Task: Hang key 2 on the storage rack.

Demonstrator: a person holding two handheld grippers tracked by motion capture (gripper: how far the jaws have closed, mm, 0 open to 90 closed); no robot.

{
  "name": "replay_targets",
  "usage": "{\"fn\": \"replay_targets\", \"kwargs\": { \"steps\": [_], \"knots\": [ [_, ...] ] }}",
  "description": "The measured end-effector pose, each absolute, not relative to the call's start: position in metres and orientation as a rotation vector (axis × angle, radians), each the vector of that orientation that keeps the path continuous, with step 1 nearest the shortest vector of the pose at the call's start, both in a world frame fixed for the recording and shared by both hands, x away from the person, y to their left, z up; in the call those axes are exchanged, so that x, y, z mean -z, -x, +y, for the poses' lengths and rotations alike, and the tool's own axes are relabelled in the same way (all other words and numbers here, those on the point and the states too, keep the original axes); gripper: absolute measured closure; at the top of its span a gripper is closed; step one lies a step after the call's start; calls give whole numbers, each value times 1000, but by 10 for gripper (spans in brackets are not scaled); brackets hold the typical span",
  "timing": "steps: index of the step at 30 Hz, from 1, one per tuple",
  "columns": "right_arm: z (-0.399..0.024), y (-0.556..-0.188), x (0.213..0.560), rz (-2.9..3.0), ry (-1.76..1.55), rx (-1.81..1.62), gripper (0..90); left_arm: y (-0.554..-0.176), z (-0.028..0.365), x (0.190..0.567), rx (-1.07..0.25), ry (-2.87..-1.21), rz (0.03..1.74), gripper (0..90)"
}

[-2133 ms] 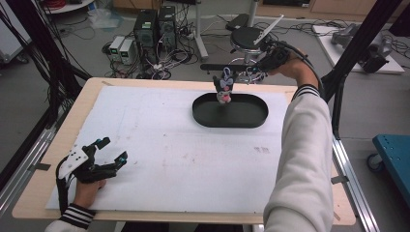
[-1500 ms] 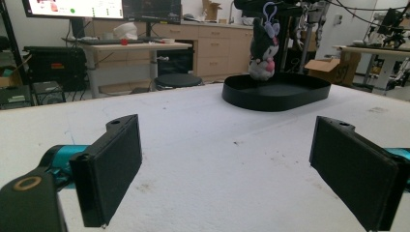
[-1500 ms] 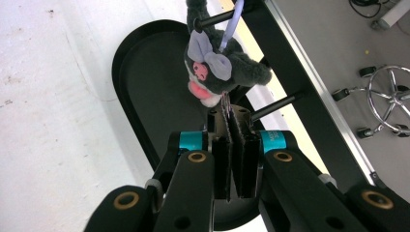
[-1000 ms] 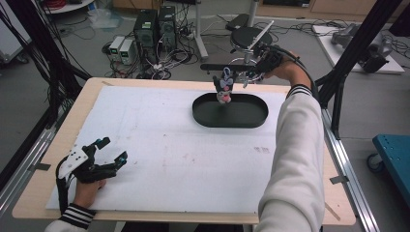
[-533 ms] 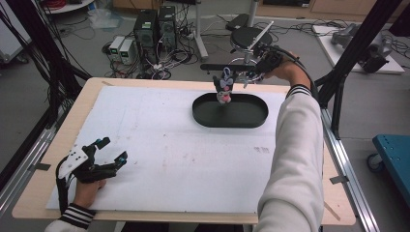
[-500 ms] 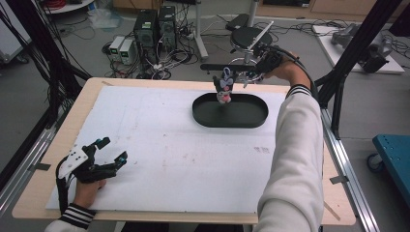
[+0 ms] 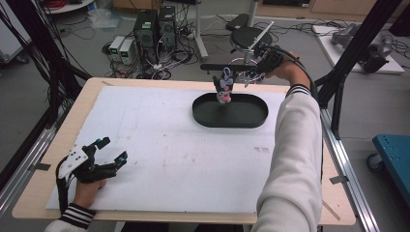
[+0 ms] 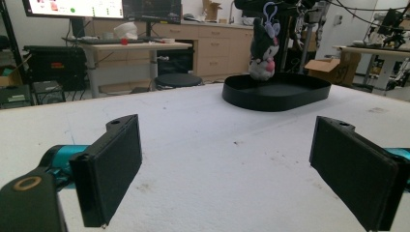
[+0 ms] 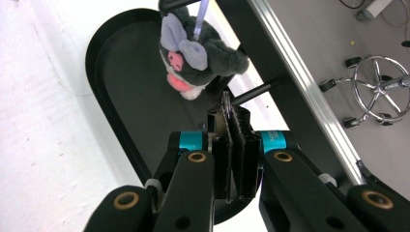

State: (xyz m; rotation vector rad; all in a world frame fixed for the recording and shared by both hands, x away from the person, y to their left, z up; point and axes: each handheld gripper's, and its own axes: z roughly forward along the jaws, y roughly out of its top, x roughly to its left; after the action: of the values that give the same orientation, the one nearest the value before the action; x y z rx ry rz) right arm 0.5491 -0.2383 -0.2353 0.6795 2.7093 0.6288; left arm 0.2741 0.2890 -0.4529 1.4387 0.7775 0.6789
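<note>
At the near left corner of the table, the left gripper rests low over the white sheet with its jaws spread wide and nothing between them; parked there, it is well apart from the work and should stay out of the way. Farther right, the plush toy hangs by its loop from a black horizontal bar, dangling just above the black oval tray at the far side of the table. To its right, the right gripper sits beside the toy with its jaws pressed together and, by the right gripper view, nothing of the toy between them. The step in hand looks like unhooking the toy so that it lands in the tray. Doing this well probably means spreading the jaws first, approaching the loop rather than the soft body, and closing squarely before lifting it along the bar.
</note>
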Motion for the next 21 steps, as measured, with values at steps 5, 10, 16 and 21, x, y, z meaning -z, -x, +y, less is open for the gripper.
{"fn": "replay_targets", "kwargs": {
  "steps": [5, 10, 16, 21],
  "knots": [
    [-238, -551, 236, 2699, -678, -629, 883, -274, 289, 453, -679, -1439, 778, 118],
    [-238, -553, 236, 2678, -681, -627, 882, -274, 289, 453, -679, -1439, 778, 118],
    [-236, -556, 238, 2653, -690, -615, 881, -274, 289, 453, -680, -1440, 775, 118],
    [-235, -558, 238, 2629, -684, -596, 874, -274, 289, 453, -680, -1442, 774, 118]
  ]
}}
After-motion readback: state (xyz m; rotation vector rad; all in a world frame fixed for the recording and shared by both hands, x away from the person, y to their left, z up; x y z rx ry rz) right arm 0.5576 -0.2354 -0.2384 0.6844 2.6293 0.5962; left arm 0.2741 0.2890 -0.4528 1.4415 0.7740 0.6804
